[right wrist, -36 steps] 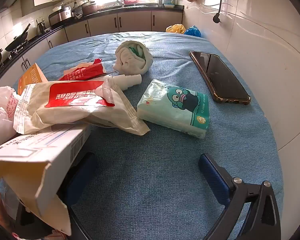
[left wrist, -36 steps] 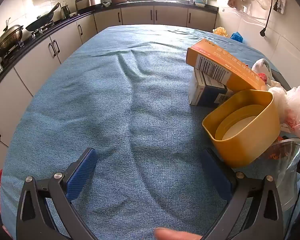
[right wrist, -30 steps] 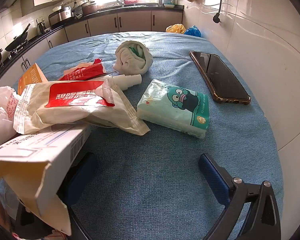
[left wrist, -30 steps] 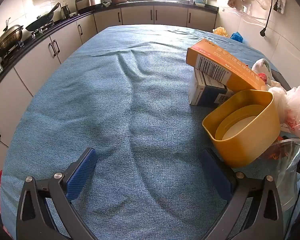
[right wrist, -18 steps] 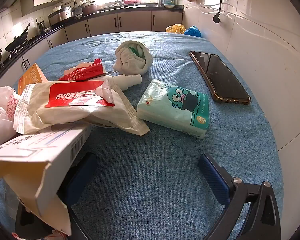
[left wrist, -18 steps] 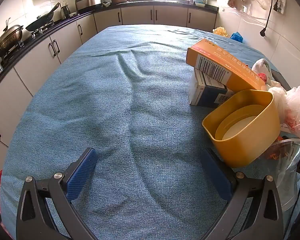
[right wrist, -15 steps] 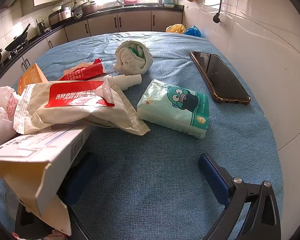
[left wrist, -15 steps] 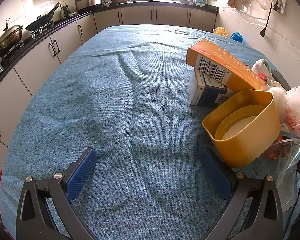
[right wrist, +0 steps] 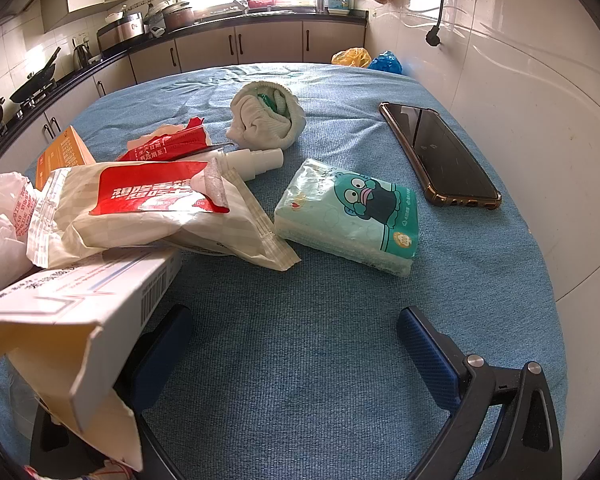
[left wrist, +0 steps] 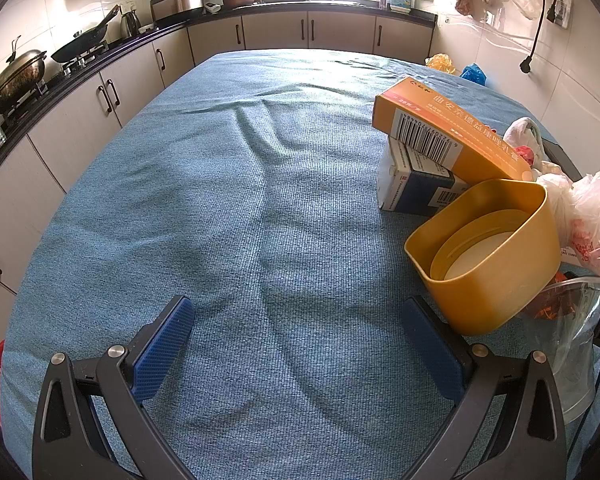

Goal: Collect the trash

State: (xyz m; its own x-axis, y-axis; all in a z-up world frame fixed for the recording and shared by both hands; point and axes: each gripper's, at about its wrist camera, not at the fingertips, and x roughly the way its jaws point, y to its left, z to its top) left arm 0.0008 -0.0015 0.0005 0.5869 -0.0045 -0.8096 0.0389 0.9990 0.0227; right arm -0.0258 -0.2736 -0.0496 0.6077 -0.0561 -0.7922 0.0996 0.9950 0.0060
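Note:
My left gripper is open and empty over bare blue cloth. To its right lie a yellow plastic tub on its side, an orange carton on a blue-white box, and crumpled plastic bags. My right gripper is open and empty. A torn white carton lies beside its left finger and partly hides it. Ahead lie a red-white wrapper bag, a red wrapper, a white spray bottle, a tissue pack and a balled white cloth.
A phone lies at the right near the tiled wall. A clear plastic cup stands at the left view's right edge. Kitchen counters with pans run along the left and far sides. Yellow and blue bags sit beyond the table.
A fingertip seen at the bottom of the left wrist view 1.2 s ago is gone. Both grippers and all objects have stayed still.

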